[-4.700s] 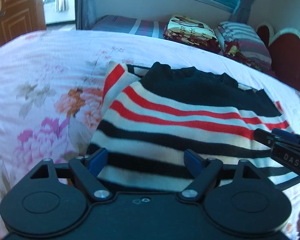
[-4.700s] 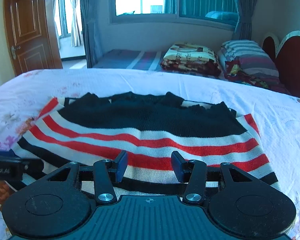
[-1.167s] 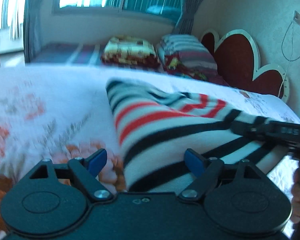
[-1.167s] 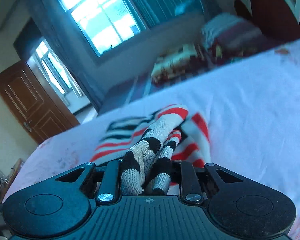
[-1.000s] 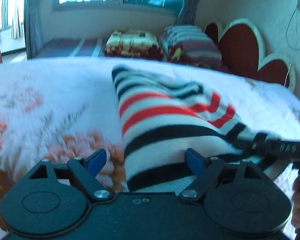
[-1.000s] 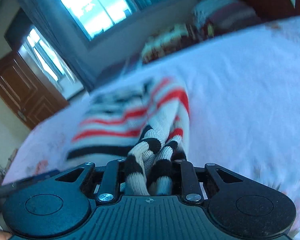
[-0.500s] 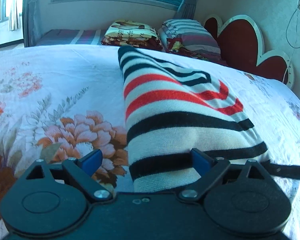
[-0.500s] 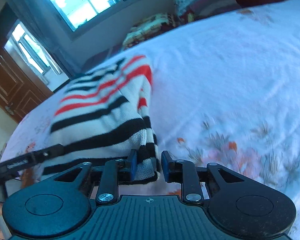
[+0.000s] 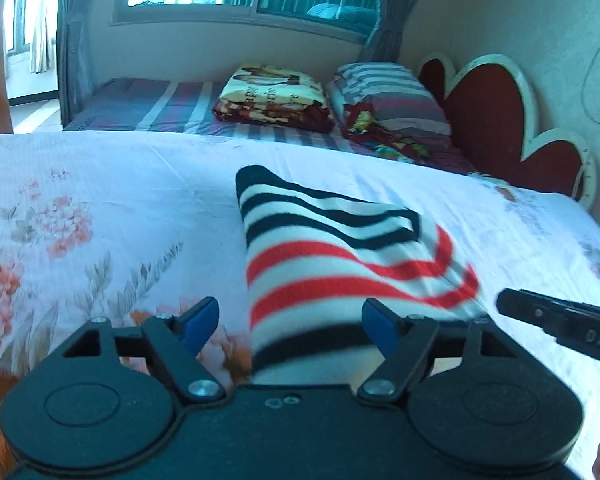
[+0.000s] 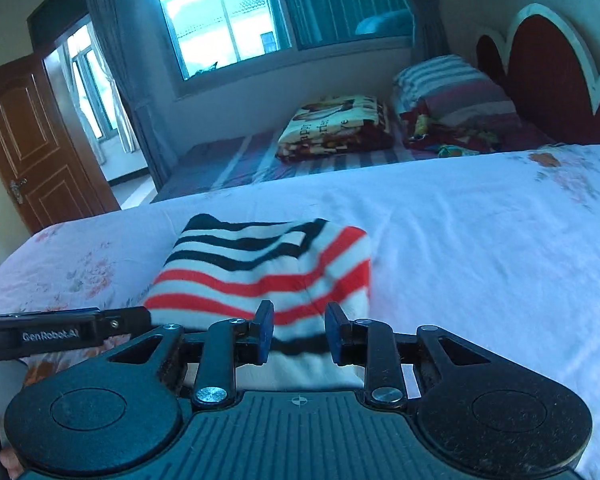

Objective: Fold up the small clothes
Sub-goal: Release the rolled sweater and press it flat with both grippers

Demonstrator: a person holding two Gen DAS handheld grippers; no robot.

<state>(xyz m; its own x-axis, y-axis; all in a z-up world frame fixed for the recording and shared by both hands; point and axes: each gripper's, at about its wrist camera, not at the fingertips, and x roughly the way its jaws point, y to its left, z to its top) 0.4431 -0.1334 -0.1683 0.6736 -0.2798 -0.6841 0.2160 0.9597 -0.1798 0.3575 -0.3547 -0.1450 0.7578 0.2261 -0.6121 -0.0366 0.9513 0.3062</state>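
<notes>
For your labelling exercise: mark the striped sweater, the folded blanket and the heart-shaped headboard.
striped sweater [image 9: 320, 264]: left wrist view, red stripe.
folded blanket [image 9: 274, 88]: left wrist view, printed top.
heart-shaped headboard [image 9: 488, 120]: left wrist view, red panel.

Both my wrist cams look forward and down over the bed [image 9: 100, 184], close to it. Left sits left of the folded striped sweater [image 9: 332, 256], right sits right; both share it and the window [image 10: 220, 16].

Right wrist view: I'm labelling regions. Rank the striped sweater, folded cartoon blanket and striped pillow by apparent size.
1. striped sweater
2. and 3. folded cartoon blanket and striped pillow: look about alike, unranked.
The sweater lies nearer the camera, so true sizes are unsure.
</notes>
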